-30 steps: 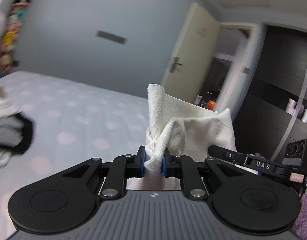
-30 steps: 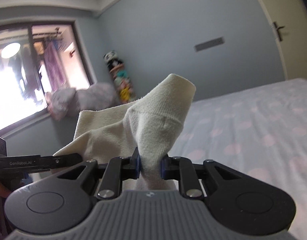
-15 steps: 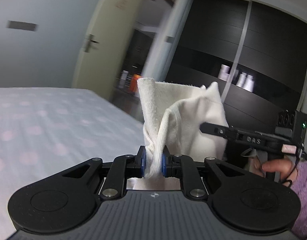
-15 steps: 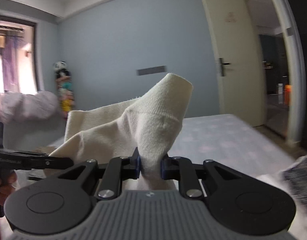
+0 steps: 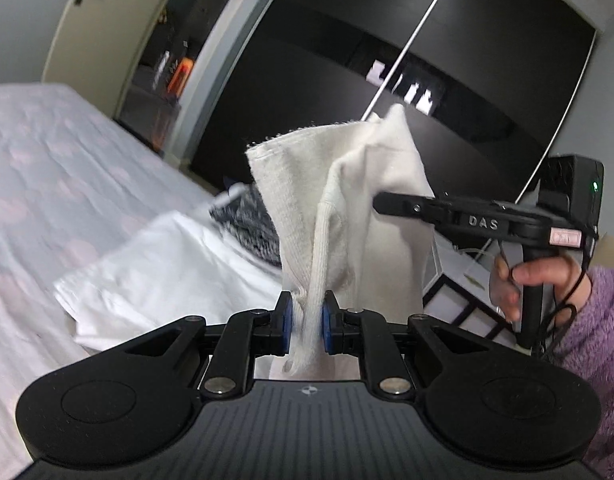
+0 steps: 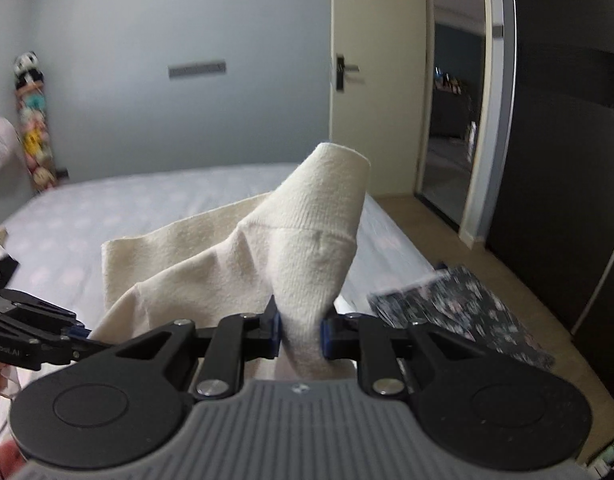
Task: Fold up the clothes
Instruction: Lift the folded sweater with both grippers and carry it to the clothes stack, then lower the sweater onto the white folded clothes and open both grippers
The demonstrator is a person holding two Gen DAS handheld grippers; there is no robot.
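Cream knit fabric, one garment (image 5: pixel 343 200), is seen pinched at two places, held up in the air over the foot of one bed (image 5: pixel 67 184) covered in a pale sheet with faint pink spots. In the left wrist view the left gripper (image 5: pixel 307 322) is closed narrowly on a ribbed edge of the garment, the blue pads (image 5: pixel 287 320) pressed against the cloth on both sides. The right gripper (image 5: pixel 391 200) is seen at 3 o'clock, carried by a hand (image 5: pixel 535 284) in a purple fleece sleeve (image 5: pixel 603 328); its tips are buried in the fabric.

In the right wrist view the same garment (image 6: pixel 307 240) is clamped between the right gripper (image 6: pixel 301 338) jaws, a cuff-like tube standing up toward 12 o'clock. The left gripper (image 6: pixel 73 334) is cut off at 9 o'clock, its tip against the cloth.

Two other pieces of laundry are counted on the bed: one white folded piece (image 5: pixel 159 276) at 9 o'clock of the left view and one dark patterned piece (image 6: pixel 463 312) at 4 o'clock of the right view, both blurred. One cream door (image 6: pixel 371 80) and one black wardrobe (image 5: pixel 427 60) are visible. Small pale items on the wardrobe shelf cannot be made out. The lower part of the garment is hidden behind the gripper bodies.
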